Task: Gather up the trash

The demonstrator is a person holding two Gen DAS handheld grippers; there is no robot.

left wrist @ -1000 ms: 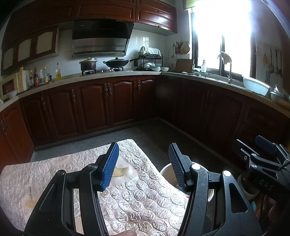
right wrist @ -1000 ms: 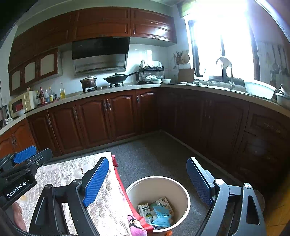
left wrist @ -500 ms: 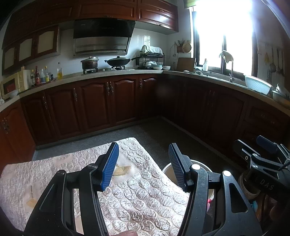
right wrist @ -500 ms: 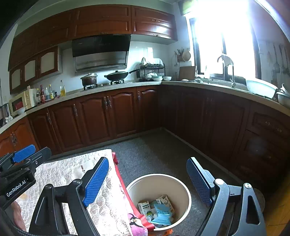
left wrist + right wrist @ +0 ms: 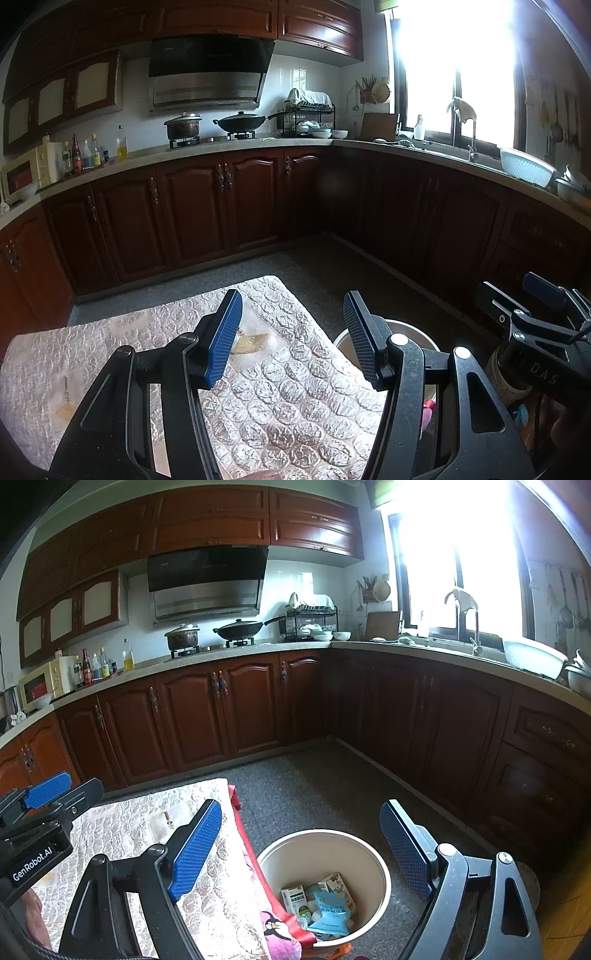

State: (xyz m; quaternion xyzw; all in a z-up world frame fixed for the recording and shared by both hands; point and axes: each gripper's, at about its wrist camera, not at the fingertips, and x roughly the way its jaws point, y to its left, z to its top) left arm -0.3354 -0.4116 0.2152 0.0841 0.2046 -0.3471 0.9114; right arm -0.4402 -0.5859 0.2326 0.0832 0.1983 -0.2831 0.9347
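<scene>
Both grippers are empty. Your left gripper (image 5: pixel 291 339) has its fingers partly apart with nothing between them; your right gripper (image 5: pixel 301 853) has its fingers spread wide, also on nothing.

The trash is already in the bin (image 5: pixel 380 864), which stands on the floor just off the right edge of the surface (image 5: pixel 288 406). A blue packet (image 5: pixel 328 910) and small cartons (image 5: pixel 293 899) lie at its bottom. The bin sits almost straight ahead of and below your right fingers, so the right hand is the nearer one for any drop.

On the surface, the only loose thing I can make out is a small brass-coloured piece (image 5: pixel 168 818) toward the far edge, just beyond your right gripper's left finger. It's too small to identify, and I can't tell its long axis. The yellowish fan shape (image 5: pixel 249 341) ahead of your left fingers looks printed on the cover, not trash.

I'd say collection is nearly done. If that small piece counts, either hand can reach it, and it sits far and left of the bin.
</scene>
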